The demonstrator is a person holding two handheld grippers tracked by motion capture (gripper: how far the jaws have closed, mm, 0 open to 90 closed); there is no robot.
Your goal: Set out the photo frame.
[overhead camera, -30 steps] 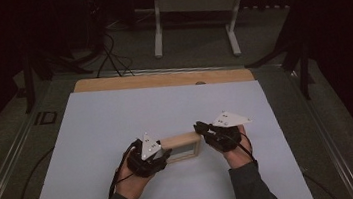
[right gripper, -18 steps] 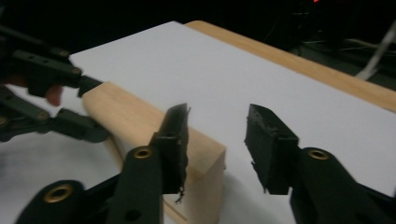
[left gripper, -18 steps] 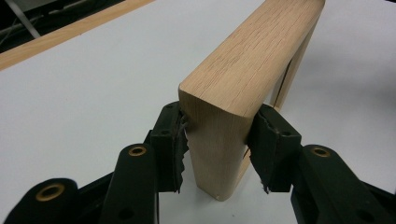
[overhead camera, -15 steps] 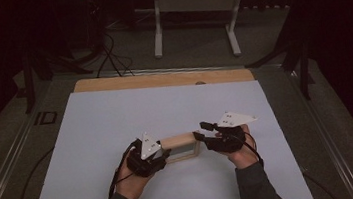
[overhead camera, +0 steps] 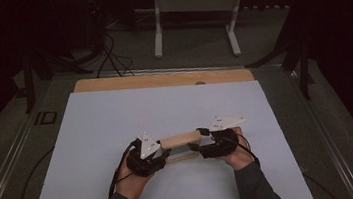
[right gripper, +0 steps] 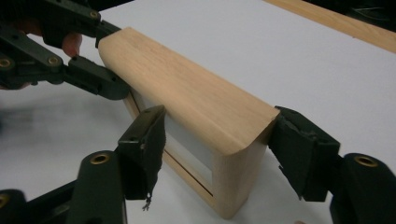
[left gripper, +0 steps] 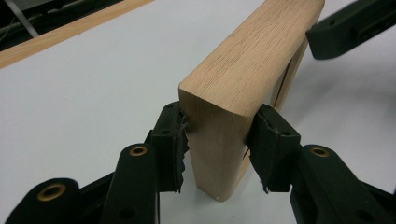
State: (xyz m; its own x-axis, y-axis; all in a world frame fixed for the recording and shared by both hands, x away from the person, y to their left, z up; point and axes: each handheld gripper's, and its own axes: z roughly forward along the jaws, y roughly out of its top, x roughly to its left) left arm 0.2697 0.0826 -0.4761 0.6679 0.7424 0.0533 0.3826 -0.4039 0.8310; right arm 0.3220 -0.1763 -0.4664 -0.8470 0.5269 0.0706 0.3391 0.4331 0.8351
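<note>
A light wooden frame [overhead camera: 180, 139] with a pale panel stands on edge on the white table sheet [overhead camera: 165, 106], held between both hands. My left gripper [overhead camera: 163, 154] is shut on its left end; in the left gripper view both pads [left gripper: 175, 144] press the end post of the wooden frame [left gripper: 243, 79]. My right gripper [overhead camera: 201, 145] straddles the other end. In the right gripper view its right pad [right gripper: 299, 149] lies against the wooden frame [right gripper: 187, 93], while the left pad [right gripper: 144, 140] stands a little off the panel face. The left gripper [right gripper: 107, 60] holds the far end there.
A wooden strip [overhead camera: 162, 79] runs along the sheet's far edge. Beyond the table stand a white metal stand [overhead camera: 193, 2] and floor cables [overhead camera: 108, 52]. Cables trail from both grippers toward the near edge.
My right gripper has moved left and slightly nearer, bringing its jaws around the frame's right end. The left gripper keeps its hold and has barely moved.
</note>
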